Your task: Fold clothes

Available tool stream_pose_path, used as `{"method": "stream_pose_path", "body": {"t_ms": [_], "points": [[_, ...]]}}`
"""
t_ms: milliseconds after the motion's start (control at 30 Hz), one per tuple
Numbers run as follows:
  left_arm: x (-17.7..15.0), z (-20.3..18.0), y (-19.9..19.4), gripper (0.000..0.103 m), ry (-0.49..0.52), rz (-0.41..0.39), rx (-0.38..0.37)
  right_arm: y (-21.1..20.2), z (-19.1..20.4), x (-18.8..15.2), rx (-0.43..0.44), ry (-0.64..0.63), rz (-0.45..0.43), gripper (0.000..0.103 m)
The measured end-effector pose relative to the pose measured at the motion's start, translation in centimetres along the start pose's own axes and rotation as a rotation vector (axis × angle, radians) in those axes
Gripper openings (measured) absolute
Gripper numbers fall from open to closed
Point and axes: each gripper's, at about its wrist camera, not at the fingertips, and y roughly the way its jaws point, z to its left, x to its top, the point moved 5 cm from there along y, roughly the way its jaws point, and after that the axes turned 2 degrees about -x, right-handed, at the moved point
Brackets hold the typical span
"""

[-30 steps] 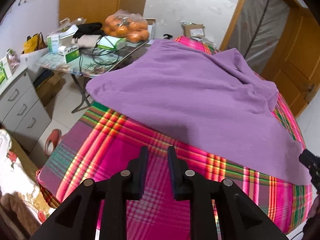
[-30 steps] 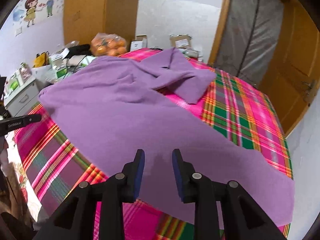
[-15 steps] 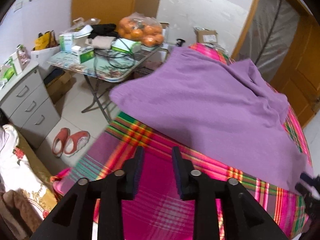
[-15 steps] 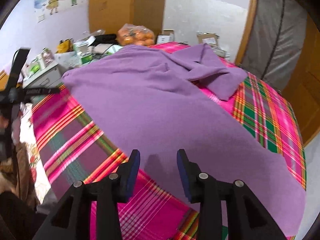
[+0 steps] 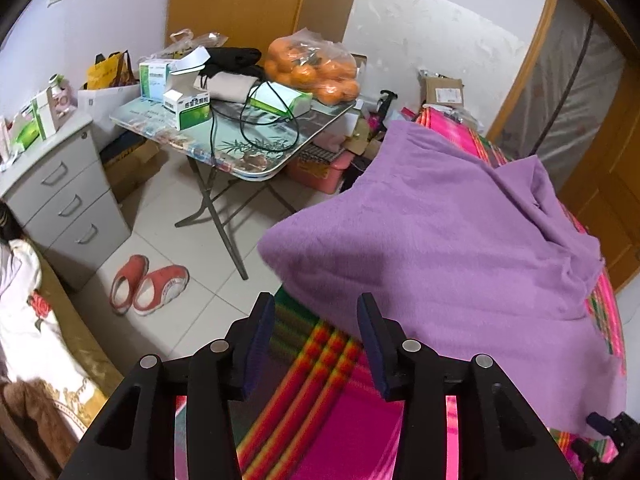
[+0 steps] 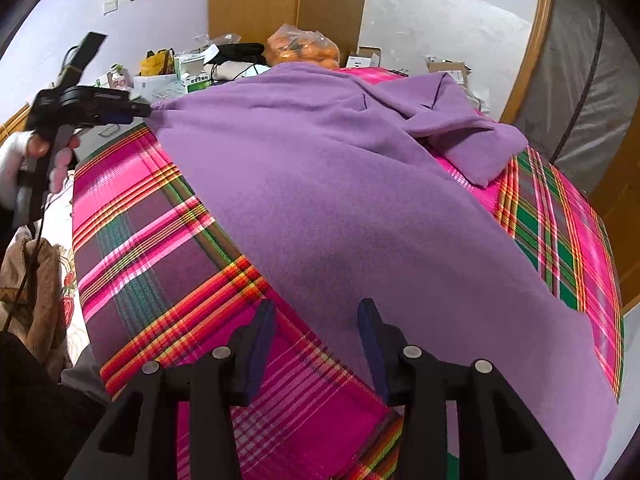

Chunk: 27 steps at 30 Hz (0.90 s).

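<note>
Grey drawers [image 5: 66,196] stand at the far left of the room, with small boxes on top. Two red slippers [image 5: 150,284] sit on the white tile floor [image 5: 192,240] next to them. A folding tabletop [image 5: 240,148] comes next. It holds green and white boxes [image 5: 187,109], black cords and a bag of oranges [image 5: 312,70]. Behind it is a wooden wardrobe [image 5: 256,8]. To the right is the bed, with its pink plaid blanket [image 6: 136,216]. A big purple cloth [image 6: 340,184] lies spread on the blanket, and one corner of it hangs past the bed's edge toward the tabletop. A wooden door frame [image 6: 528,40] stands far right.

The left tool [image 5: 316,332] is over the bed's corner. Its jaws are opening and nothing is between them. The right tool [image 6: 316,336] hangs over the near edge of the purple cloth. Its jaws are opening too, and they hold nothing.
</note>
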Motion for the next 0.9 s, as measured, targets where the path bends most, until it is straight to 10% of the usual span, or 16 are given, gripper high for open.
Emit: {"method": "stream_pose_path", "body": {"t_ms": [367,467,900], "points": [[0.9,-0.3,1.9,0.034,0.025,-0.021,0.029,0.3,0.0,0.4,0.011,-0.053,-0.004,0.006],[1.2,-0.1,1.8,0.006,0.023,-0.036,0.029,0.5,0.1,0.6,0.001,-0.069,-0.007,0.004],[0.1,1.2,-2.8,0.002,-0.006,-0.108,-0.044,-4.5,0.6,-0.3,0.097,-0.065,-0.062,0.002]]}}
